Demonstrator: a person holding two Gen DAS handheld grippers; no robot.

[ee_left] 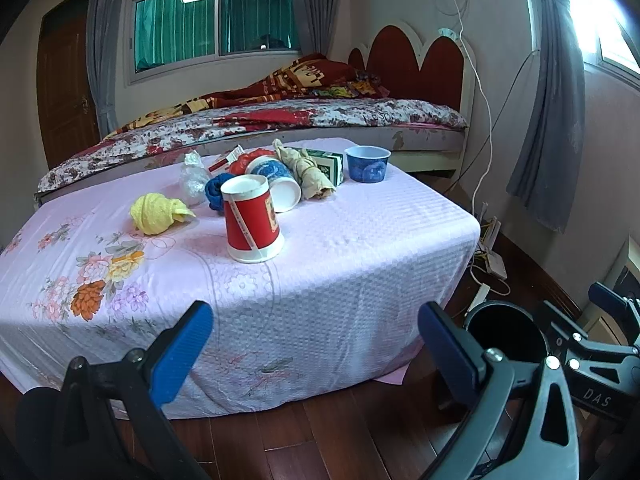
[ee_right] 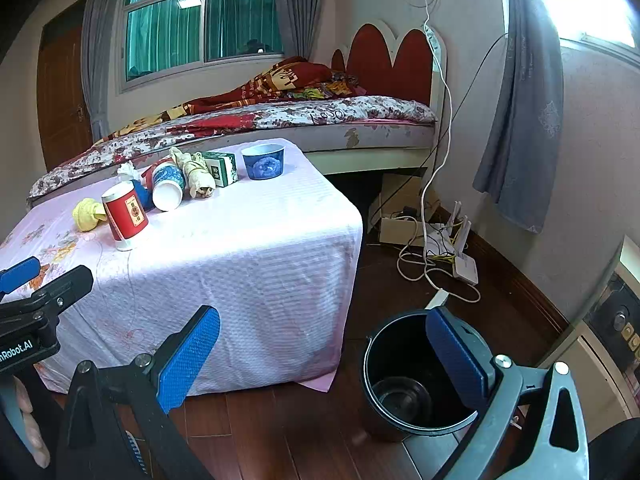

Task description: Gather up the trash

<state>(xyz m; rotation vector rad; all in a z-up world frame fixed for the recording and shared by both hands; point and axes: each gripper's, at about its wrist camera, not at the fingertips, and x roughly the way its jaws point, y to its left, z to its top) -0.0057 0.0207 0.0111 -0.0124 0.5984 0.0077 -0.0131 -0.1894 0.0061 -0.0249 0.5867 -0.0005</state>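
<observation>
The left gripper (ee_left: 316, 344) and the right gripper (ee_right: 324, 354) were both held with jaws spread wide and nothing between the pads, short of the low table (ee_left: 360, 240) draped in a pink cloth. The trash lay clustered on the far part of the tabletop: a red paper cup (ee_left: 252, 220) standing rim down, a blue-patterned cup (ee_left: 276, 180) tipped on its side with its open mouth showing no contents, a yellow wad (ee_left: 158, 209), a crumpled clear wrapper (ee_left: 193, 178), a beige bundle (ee_left: 304, 172) and a green carton (ee_left: 328, 164). A blue bowl (ee_left: 368, 164) stood upright; its interior was not visible. The black bin (ee_right: 408, 376) stood on the wooden floor beside the table, below the right gripper, apparently holding no trash.
</observation>
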